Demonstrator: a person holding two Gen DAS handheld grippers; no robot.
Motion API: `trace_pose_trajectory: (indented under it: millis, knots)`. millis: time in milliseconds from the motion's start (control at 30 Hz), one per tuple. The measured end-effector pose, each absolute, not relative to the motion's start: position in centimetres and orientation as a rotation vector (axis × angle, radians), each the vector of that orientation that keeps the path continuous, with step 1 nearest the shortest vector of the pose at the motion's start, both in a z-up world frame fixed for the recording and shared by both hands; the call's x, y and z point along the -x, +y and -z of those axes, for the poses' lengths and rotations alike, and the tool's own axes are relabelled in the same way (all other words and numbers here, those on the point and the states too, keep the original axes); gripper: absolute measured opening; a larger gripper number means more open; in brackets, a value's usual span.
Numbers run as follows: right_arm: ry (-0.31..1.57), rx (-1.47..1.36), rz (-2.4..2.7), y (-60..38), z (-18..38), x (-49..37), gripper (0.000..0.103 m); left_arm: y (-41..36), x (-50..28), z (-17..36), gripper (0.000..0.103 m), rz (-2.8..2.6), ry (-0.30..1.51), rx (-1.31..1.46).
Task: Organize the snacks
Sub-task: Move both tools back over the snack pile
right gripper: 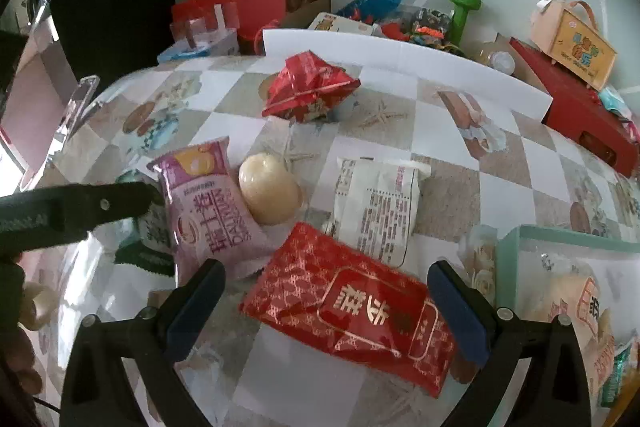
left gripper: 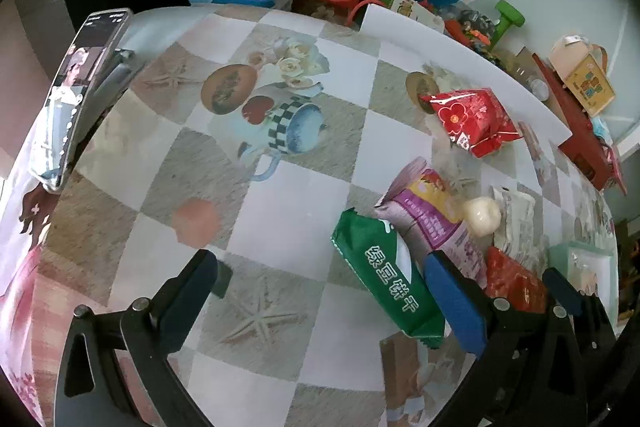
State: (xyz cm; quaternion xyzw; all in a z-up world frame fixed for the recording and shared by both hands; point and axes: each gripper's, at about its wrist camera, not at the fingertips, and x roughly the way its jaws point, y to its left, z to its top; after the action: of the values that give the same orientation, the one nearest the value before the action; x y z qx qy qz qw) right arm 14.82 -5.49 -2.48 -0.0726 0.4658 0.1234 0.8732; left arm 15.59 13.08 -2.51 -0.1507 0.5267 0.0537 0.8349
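Left gripper (left gripper: 320,303) fingers spread over bare tablecloth (left gripper: 280,219), green packet (left gripper: 386,277) at its 3 o'clock, right gripper (right gripper: 326,311) spread around flat red packet (right gripper: 352,307), mint tray (right gripper: 560,239) at 3 o'clock

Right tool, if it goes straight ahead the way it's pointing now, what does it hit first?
Most likely the red snack packet: it lies flat on the table between the open fingers of the right tool. Beyond it sits the white printed packet. How high the tool is above the table is unclear.
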Motion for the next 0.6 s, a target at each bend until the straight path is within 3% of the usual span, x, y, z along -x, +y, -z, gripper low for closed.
trace_pose_trajectory:
  millis: [600]
  knots:
    - [1.068, 0.095, -0.314, -5.4, 2.3, -12.4, 0.097, 14.3, -14.6, 2.8, 0.103, -0.141, 1.167, 0.336]
